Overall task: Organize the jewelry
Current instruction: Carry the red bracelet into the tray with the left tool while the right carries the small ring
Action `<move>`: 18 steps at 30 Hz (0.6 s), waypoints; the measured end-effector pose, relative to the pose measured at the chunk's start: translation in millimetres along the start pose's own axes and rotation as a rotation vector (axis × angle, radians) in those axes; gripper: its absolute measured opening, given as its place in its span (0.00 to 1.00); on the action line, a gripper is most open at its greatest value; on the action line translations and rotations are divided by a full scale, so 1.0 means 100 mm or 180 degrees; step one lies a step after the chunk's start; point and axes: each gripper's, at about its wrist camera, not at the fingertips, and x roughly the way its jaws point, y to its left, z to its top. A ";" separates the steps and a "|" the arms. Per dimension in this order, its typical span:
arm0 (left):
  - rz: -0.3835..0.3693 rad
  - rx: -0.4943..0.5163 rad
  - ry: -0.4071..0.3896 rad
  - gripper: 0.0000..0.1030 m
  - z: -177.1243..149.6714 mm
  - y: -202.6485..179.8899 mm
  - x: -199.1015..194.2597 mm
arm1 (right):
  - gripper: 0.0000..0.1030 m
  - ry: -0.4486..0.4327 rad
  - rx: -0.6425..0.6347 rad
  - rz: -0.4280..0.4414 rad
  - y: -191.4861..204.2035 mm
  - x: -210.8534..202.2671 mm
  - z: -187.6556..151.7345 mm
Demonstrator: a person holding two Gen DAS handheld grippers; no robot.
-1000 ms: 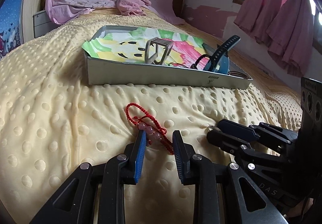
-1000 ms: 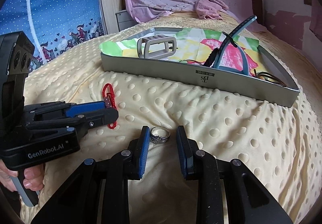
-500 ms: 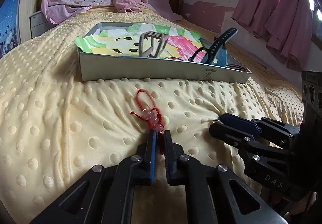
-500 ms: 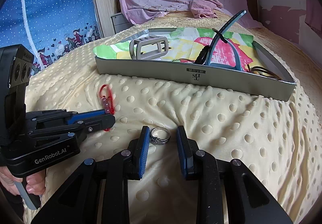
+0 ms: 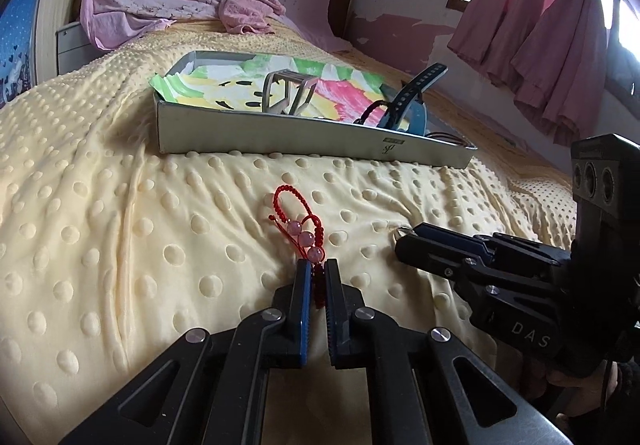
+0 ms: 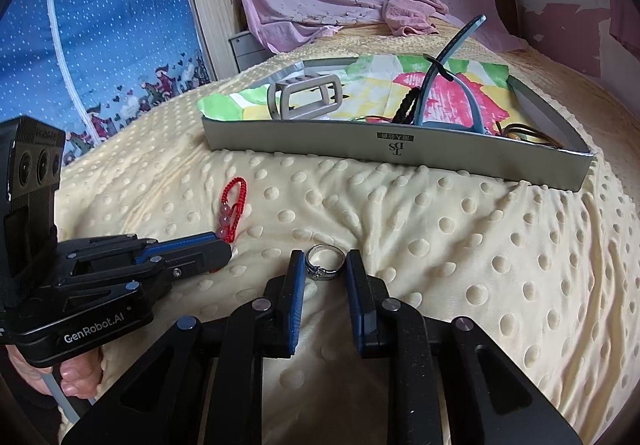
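Observation:
A red cord bracelet (image 5: 303, 228) with three pink beads lies on the yellow dotted blanket. My left gripper (image 5: 317, 274) is shut on its near end; it also shows in the right wrist view (image 6: 224, 245), with the bracelet (image 6: 232, 205) beyond its tip. A silver ring (image 6: 325, 262) lies on the blanket between the fingers of my right gripper (image 6: 325, 265), which is open around it and touches it on both sides at most lightly. The right gripper shows in the left wrist view (image 5: 408, 237), the ring (image 5: 403, 232) at its tip.
A shallow grey tray (image 5: 280, 133) lined with bright paper stands further back on the bed, holding a grey stand (image 5: 286, 93), a blue watch strap (image 5: 412, 93) and cords. It shows in the right wrist view (image 6: 360, 149) too. Pink cloth (image 5: 248, 11) lies at the headboard.
My left gripper closed on the bracelet's near end and drew back slightly. My right gripper stayed open around the ring, with its fingers closer to it.

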 end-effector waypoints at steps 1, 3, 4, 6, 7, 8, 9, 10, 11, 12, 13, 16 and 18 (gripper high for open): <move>0.0000 0.0002 -0.0020 0.06 0.00 -0.01 -0.02 | 0.18 -0.0017 0.0004 0.0030 0.00 -0.01 0.00; 0.0009 0.0023 -0.0038 0.06 0.00 -0.03 -0.03 | 0.18 -0.0047 -0.0003 0.0065 0.01 -0.03 0.00; 0.0015 0.0045 -0.0047 0.06 0.00 -0.04 -0.04 | 0.18 -0.0066 -0.0016 0.0074 0.02 -0.04 0.01; 0.0064 0.0106 -0.0067 0.06 0.02 -0.08 -0.06 | 0.18 -0.0085 -0.0030 0.0087 0.03 -0.05 0.01; 0.0093 0.0130 -0.0083 0.06 0.04 -0.10 -0.07 | 0.18 -0.0110 -0.0033 0.0101 0.03 -0.06 0.02; 0.0120 0.0144 -0.0114 0.06 0.07 -0.12 -0.09 | 0.18 -0.0128 -0.0030 0.0111 0.03 -0.07 0.03; 0.0137 0.0140 -0.0149 0.06 0.10 -0.12 -0.11 | 0.18 -0.0157 -0.0023 0.0117 0.02 -0.08 0.04; 0.0149 0.0121 -0.0195 0.06 0.13 -0.12 -0.13 | 0.18 -0.0202 -0.0013 0.0120 0.02 -0.09 0.07; 0.0163 0.0094 -0.0252 0.05 0.18 -0.10 -0.14 | 0.18 -0.0226 -0.0008 0.0120 0.01 -0.10 0.09; 0.0177 0.0071 -0.0295 0.05 0.22 -0.09 -0.15 | 0.18 -0.0258 -0.0006 0.0116 0.01 -0.11 0.12; 0.0196 0.0049 -0.0343 0.05 0.27 -0.08 -0.16 | 0.18 -0.0304 -0.0007 0.0105 0.00 -0.11 0.17; 0.0237 0.0020 -0.0478 0.05 0.44 -0.03 -0.17 | 0.18 -0.0430 -0.0031 0.0041 -0.02 -0.13 0.28; 0.0263 0.0027 -0.0513 0.05 0.53 -0.01 -0.15 | 0.18 -0.0495 -0.0058 0.0004 -0.03 -0.11 0.37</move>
